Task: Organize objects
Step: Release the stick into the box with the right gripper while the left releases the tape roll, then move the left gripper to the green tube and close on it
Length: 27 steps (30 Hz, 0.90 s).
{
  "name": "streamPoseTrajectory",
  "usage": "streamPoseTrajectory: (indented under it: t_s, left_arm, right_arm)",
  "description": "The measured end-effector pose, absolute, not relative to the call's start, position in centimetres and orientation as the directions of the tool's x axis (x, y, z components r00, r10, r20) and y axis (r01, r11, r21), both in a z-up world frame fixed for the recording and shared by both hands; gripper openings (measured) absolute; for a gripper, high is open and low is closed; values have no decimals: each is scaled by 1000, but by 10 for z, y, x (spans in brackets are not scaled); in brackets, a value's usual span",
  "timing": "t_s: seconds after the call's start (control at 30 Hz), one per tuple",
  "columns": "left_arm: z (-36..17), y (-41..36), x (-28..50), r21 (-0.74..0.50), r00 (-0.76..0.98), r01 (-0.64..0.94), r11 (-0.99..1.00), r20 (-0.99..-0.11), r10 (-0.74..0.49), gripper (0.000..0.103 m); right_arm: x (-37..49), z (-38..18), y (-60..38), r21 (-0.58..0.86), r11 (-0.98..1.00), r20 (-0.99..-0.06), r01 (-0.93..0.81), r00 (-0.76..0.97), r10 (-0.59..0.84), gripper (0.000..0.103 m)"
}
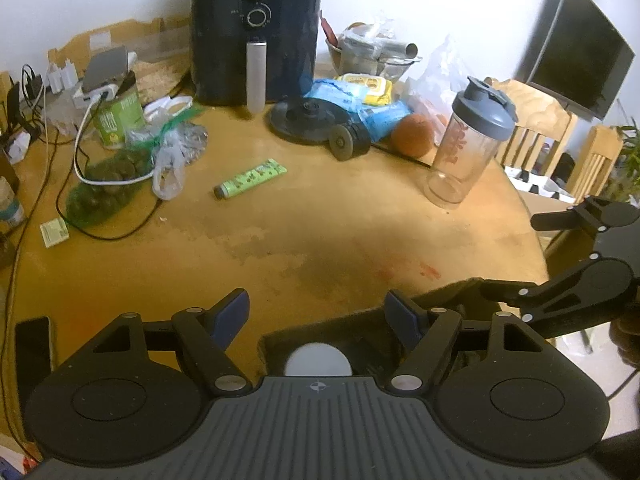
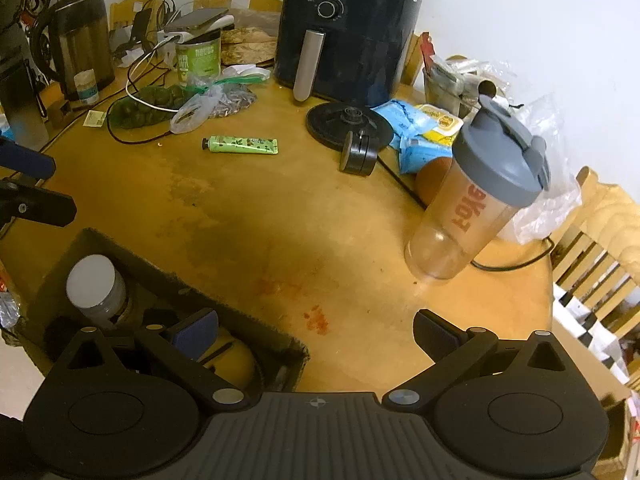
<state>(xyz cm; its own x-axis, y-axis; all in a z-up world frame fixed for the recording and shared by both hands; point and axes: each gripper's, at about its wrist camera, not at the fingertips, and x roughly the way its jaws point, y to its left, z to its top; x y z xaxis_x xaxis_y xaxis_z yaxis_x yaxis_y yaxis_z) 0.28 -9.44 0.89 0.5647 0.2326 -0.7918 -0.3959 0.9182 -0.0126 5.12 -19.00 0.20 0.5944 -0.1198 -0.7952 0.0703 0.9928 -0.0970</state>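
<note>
A dark felt bin [image 2: 168,276] sits at the near edge of the wooden table [image 1: 320,220]; it shows in the left wrist view [image 1: 360,320] too. Inside stands a jar with a white lid [image 2: 91,282], also seen in the left wrist view [image 1: 318,360], beside a yellowish object [image 2: 236,360]. My left gripper [image 1: 318,314] is open and empty above the bin. My right gripper [image 2: 316,332] is open and empty over the bin's right corner. A green tube [image 1: 250,179] lies mid-table, far from both. A clear shaker bottle [image 2: 480,196] with a grey lid stands at the right.
A dark air fryer [image 1: 256,28] stands at the back. A black disc and plug [image 1: 316,120], blue and yellow packets [image 1: 360,96], an orange [image 1: 412,134], a green can [image 1: 118,118], bags and cables crowd the back. A kettle [image 2: 80,44] stands far left. Chairs [image 1: 560,136] stand right.
</note>
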Motion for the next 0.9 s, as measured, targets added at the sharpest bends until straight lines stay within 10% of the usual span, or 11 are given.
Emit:
streamPoseTrajectory:
  t_s: [0.9]
  left_arm:
    - [9, -60, 29, 104, 544, -500, 860, -735, 405, 99]
  right_arm:
    - [89, -5, -218, 130, 990, -780, 61, 623, 64, 103]
